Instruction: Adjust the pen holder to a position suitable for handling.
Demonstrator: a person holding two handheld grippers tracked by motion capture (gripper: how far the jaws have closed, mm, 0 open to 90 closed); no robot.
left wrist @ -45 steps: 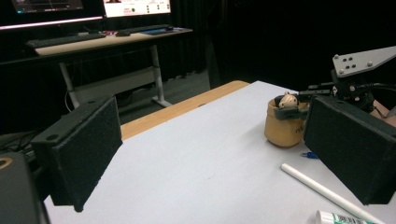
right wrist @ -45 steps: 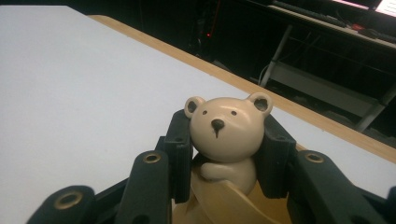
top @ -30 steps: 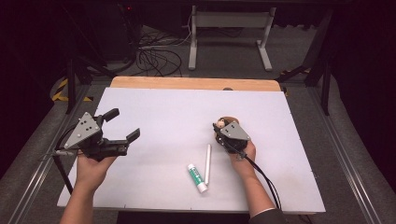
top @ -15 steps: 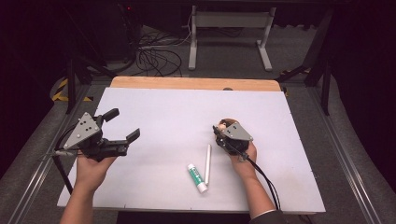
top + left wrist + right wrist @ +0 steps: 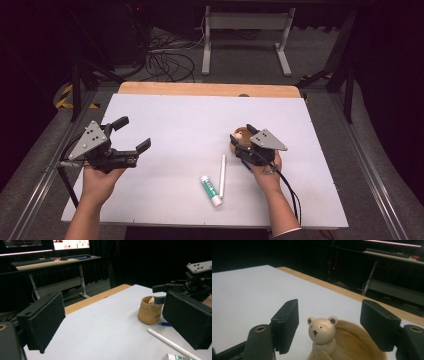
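No text can be read anywhere. The tube low in the middle of the high view carries green printing, too small to make out; in the left gripper view its end at the bottom right shows green marks, also illegible. The tan pot bears a small dark mark near its base, blurred. The monitors along the top left show bright patches whose writing cannot be resolved

The right gripper stood with jaws wide apart around a bear in a tan cup.
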